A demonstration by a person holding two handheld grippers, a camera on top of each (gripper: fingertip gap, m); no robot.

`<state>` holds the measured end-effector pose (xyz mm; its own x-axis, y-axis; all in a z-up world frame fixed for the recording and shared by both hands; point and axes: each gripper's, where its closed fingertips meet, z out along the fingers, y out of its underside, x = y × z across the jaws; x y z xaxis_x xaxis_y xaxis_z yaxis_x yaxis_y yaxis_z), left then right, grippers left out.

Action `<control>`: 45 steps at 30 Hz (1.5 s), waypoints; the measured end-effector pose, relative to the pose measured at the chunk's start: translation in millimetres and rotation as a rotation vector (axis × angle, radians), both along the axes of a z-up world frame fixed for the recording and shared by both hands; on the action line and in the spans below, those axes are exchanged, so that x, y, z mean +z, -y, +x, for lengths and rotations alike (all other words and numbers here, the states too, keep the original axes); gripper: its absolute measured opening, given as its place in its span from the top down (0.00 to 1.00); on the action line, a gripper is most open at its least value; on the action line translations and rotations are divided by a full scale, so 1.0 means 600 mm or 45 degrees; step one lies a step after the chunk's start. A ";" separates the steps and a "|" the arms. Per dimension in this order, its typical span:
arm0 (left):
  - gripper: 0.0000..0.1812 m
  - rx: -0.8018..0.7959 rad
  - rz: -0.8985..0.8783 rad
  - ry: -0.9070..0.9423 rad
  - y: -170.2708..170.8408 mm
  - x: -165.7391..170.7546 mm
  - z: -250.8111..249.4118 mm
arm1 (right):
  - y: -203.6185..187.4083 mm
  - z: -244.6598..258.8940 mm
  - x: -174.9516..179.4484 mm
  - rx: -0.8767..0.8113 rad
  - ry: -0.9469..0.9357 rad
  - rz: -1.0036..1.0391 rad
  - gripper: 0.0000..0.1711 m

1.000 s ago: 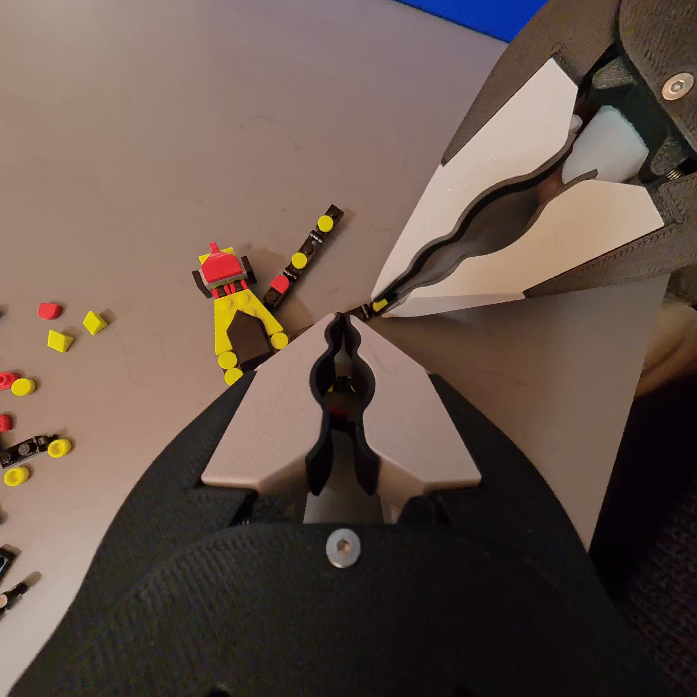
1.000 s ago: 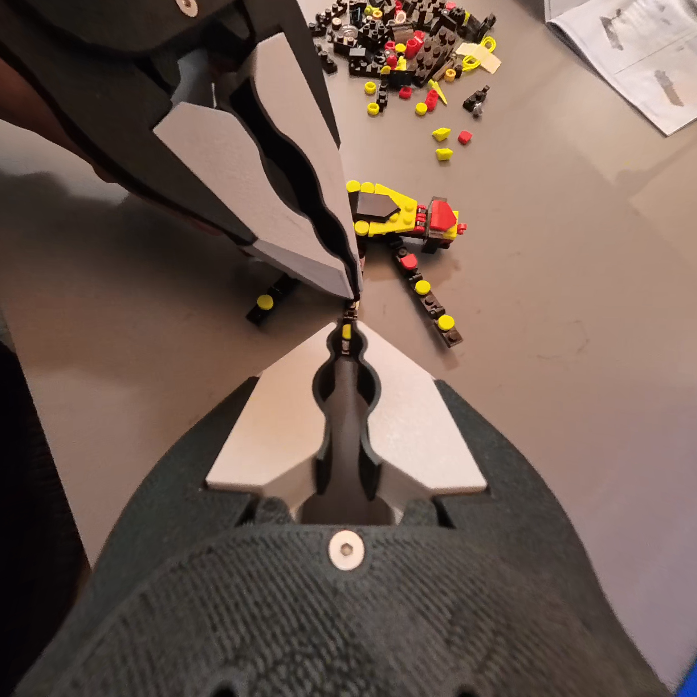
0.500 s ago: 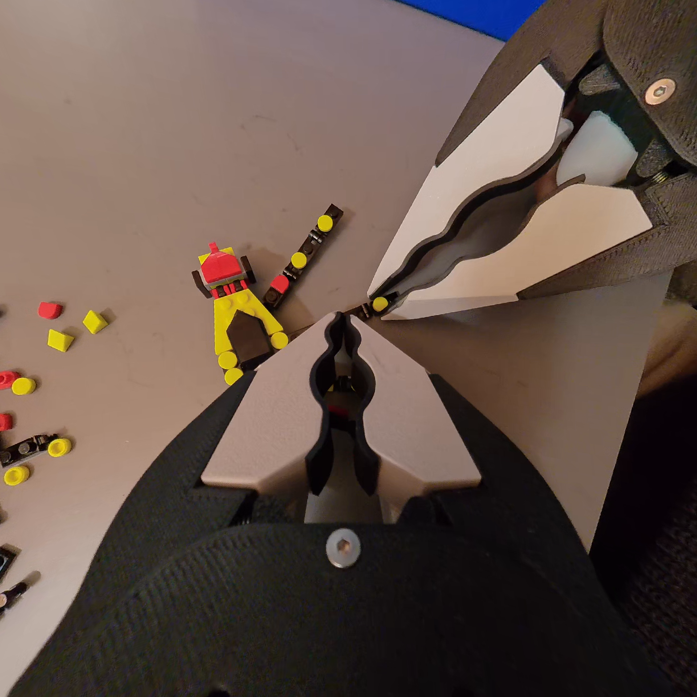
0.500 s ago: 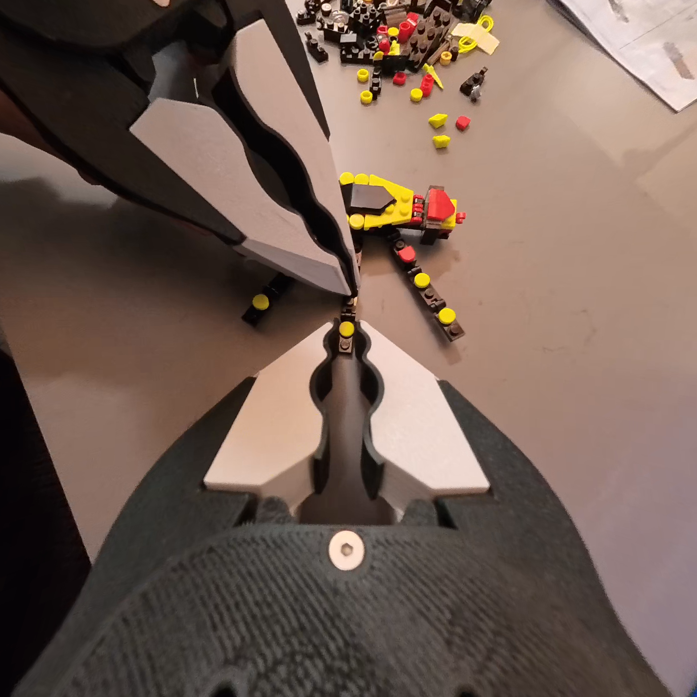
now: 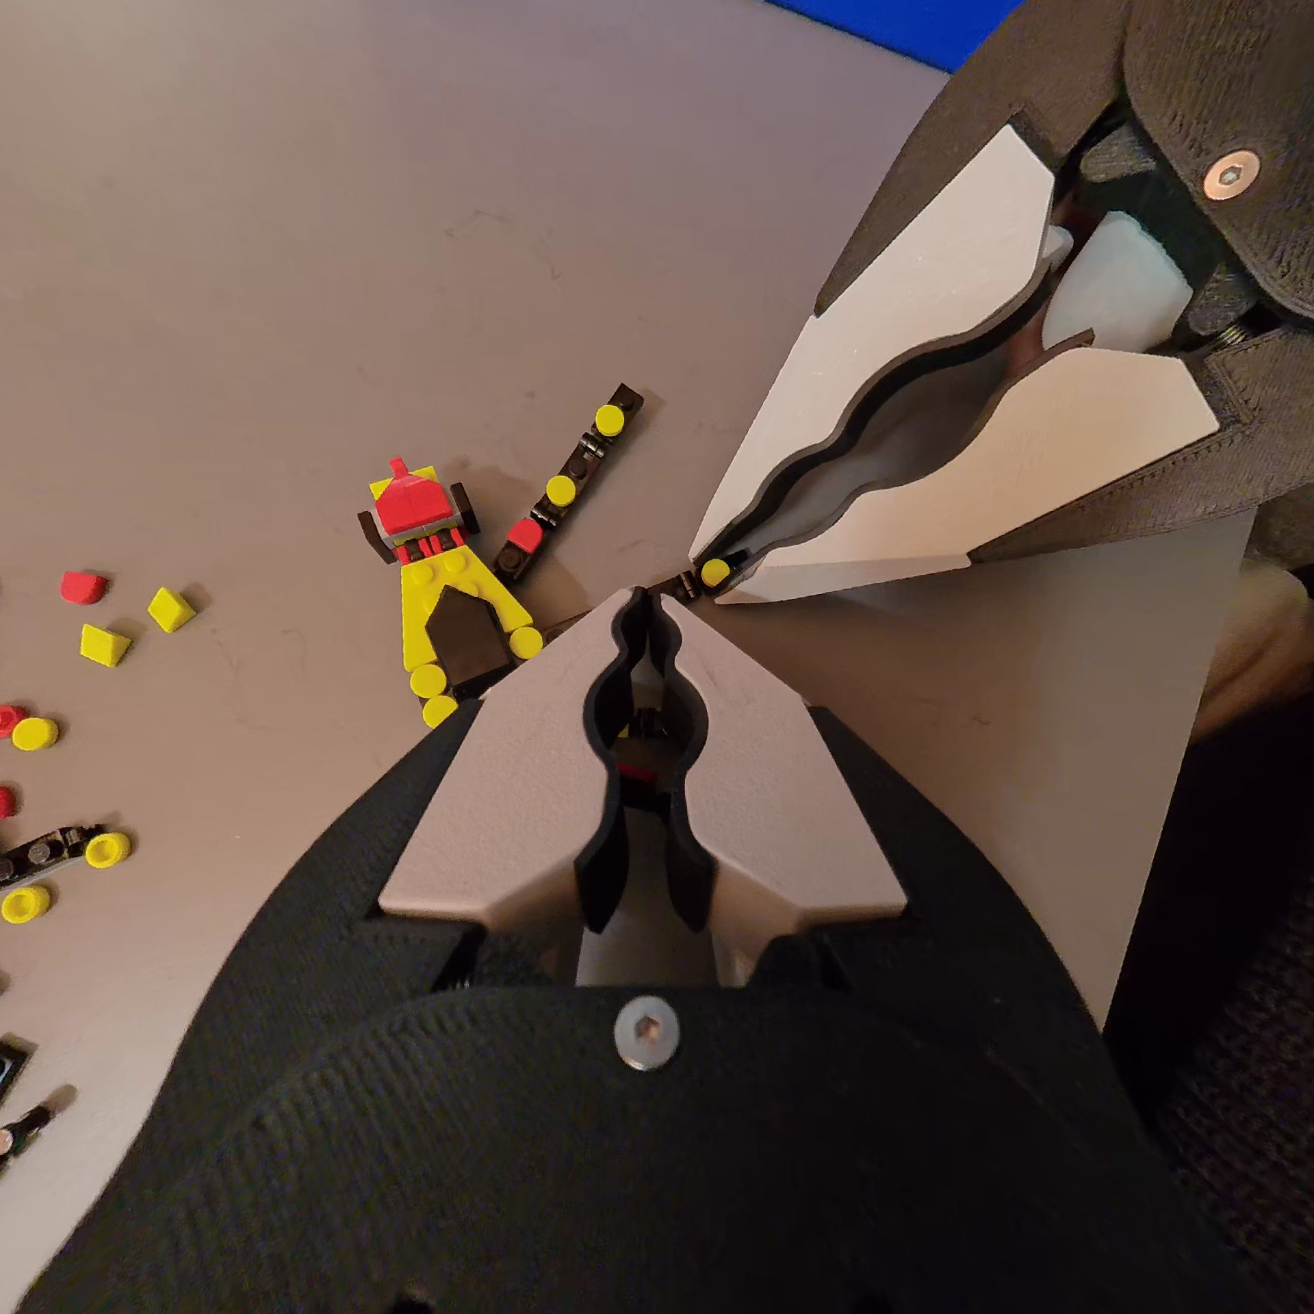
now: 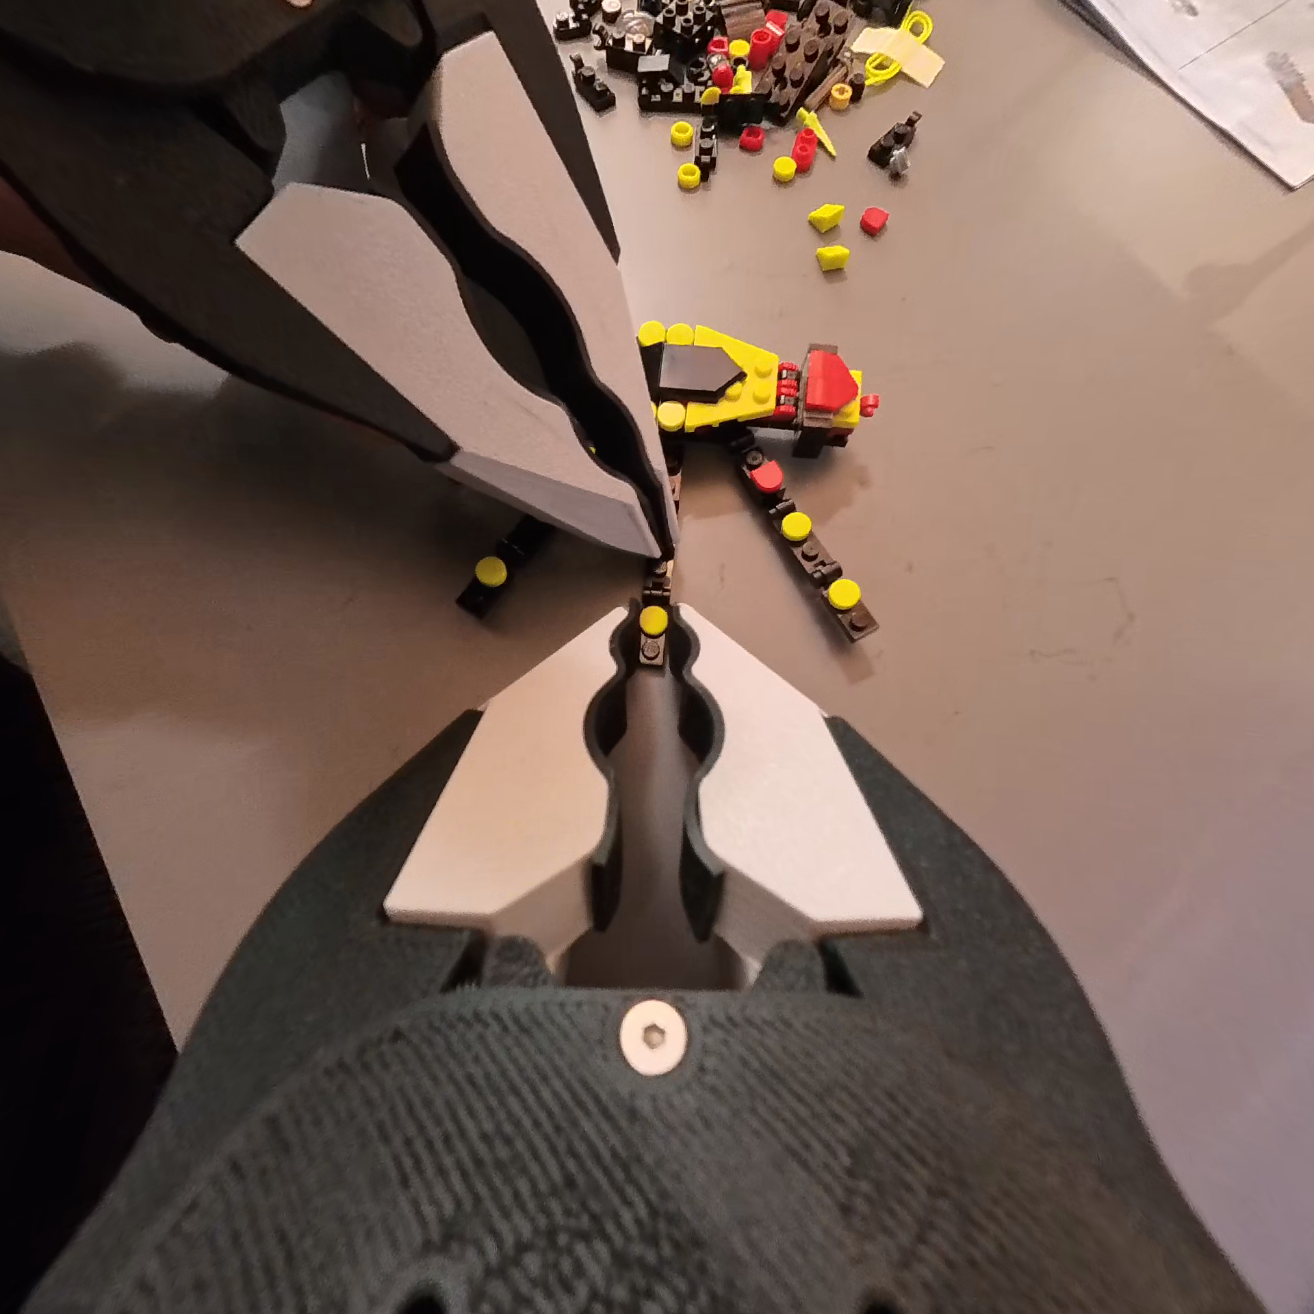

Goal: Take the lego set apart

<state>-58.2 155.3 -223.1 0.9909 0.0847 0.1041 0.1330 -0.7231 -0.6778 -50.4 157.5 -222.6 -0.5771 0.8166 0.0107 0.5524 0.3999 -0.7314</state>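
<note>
A thin black leg strip with yellow studs is pinched from both ends. My left gripper is shut on its near part, and a red bit of it shows through the finger gap. My right gripper is shut on the end segment with the yellow stud. The two grippers meet tip to tip just above the table: the right gripper comes in from the upper right, the left gripper from the upper left. The yellow, red and black lego body lies flat just beyond.
A second black leg strip lies beside the body. A short black piece with a yellow stud lies under the left gripper. Loose small pieces and a pile of bricks lie farther off, with a paper booklet. Less than 4 cm separates the two grippers' tips.
The right gripper has shifted slightly, and the strip's yellow stud now shows more fully between its tips. Both grippers stay shut on the strip.
</note>
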 end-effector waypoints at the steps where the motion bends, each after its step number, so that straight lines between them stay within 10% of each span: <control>1: 1.00 0.000 -0.002 -0.001 0.000 0.000 0.000 | 0.000 0.000 0.000 -0.003 0.005 -0.001 0.96; 45: 1.00 0.006 -0.070 0.039 0.007 -0.009 0.011 | -0.033 -0.011 0.077 -0.183 -0.200 -0.194 0.96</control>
<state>-51.7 151.3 -228.5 0.9870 0.0954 0.1292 0.1561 -0.7586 -0.6326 -57.0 177.0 -176.3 -0.4559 0.8892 -0.0384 0.4702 0.2040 -0.8587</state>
